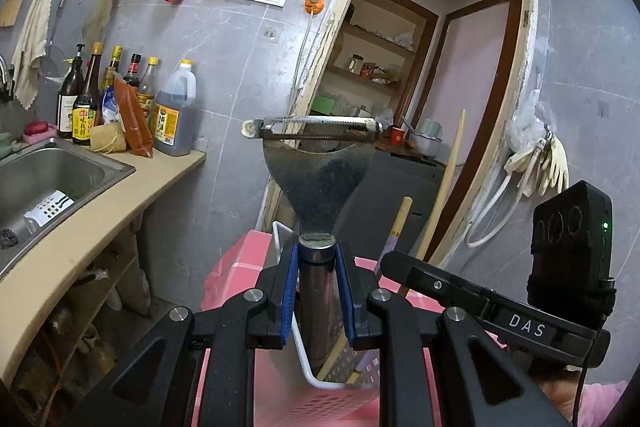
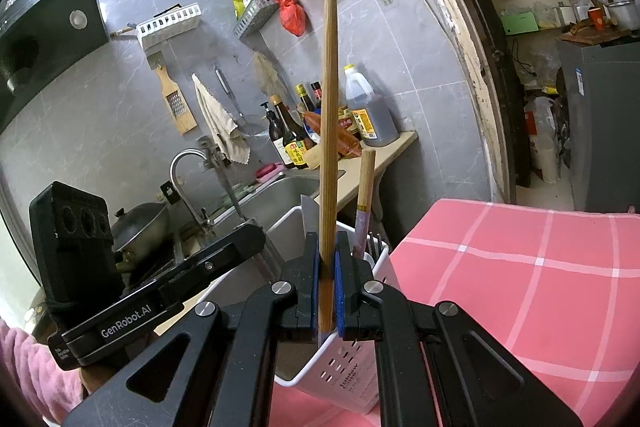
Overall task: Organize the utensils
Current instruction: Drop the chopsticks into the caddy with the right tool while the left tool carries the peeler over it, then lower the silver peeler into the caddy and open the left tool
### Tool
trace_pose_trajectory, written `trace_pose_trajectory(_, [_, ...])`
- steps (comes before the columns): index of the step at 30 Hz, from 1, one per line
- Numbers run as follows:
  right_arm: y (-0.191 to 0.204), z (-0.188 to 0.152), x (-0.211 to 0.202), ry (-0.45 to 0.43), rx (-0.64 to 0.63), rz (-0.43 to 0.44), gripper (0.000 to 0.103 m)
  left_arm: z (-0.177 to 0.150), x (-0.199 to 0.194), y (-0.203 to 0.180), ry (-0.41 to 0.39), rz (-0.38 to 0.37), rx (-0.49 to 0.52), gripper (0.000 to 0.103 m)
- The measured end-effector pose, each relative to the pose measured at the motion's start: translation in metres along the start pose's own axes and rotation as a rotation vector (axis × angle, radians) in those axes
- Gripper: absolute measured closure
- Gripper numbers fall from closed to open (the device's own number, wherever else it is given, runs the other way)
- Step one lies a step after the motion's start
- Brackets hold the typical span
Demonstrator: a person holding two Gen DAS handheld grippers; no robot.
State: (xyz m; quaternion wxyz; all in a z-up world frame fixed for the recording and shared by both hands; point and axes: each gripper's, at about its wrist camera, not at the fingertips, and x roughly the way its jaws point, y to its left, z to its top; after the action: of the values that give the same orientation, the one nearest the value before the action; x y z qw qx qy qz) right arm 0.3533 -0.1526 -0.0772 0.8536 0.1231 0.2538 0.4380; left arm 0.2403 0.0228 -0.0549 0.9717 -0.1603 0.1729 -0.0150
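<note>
A pink checked cloth covers the near surface, reaching to the right, and a white perforated utensil holder stands on it just beyond the grippers. To the far left runs a beige counter with a steel sink set into it, and a cluster of sauce bottles stands at the counter's far end against the grey tiled wall. The left gripper is clamped narrowly on the round metal handle of a peeler, which stands upright with its serrated blade head lying crosswise at the top, held above the holder's white rim. The right gripper has its blue pads pressed on a long wooden chopstick, which rises nearly upright from between the jaws, its lower end going down into the holder. Inside the holder, just right of that chopstick, a second chopstick leans upright, with fork tines showing beside it, and a flat metal blade tip sticks up on the left.
</note>
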Motion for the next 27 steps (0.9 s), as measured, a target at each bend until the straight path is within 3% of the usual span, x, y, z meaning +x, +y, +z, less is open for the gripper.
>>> trace_pose_trajectory(19, [-0.0013, 0.0028, 0.0013, 0.012, -0.003, -0.005, 0.095, 0.0074, -0.0013, 0.0032, 0.062, -0.037, 0.025, 0.085])
trace_pose_trajectory(21, [-0.0017, 0.0034, -0.0001, 0.006, -0.002, -0.006, 0.093, 0.0081, -0.0016, 0.0033, 0.067, -0.039, 0.031, 0.084])
trace_pose_trajectory(23, [-0.0021, 0.0046, -0.0021, -0.002, 0.000, -0.008, 0.082, 0.0084, -0.0025, 0.0035, 0.073, -0.041, 0.032, 0.084])
trace_pose_trajectory(27, [-0.0032, 0.0068, -0.0068, -0.018, 0.004, -0.006, 0.079, 0.0101, -0.0032, 0.0031, 0.074, -0.045, 0.032, 0.081])
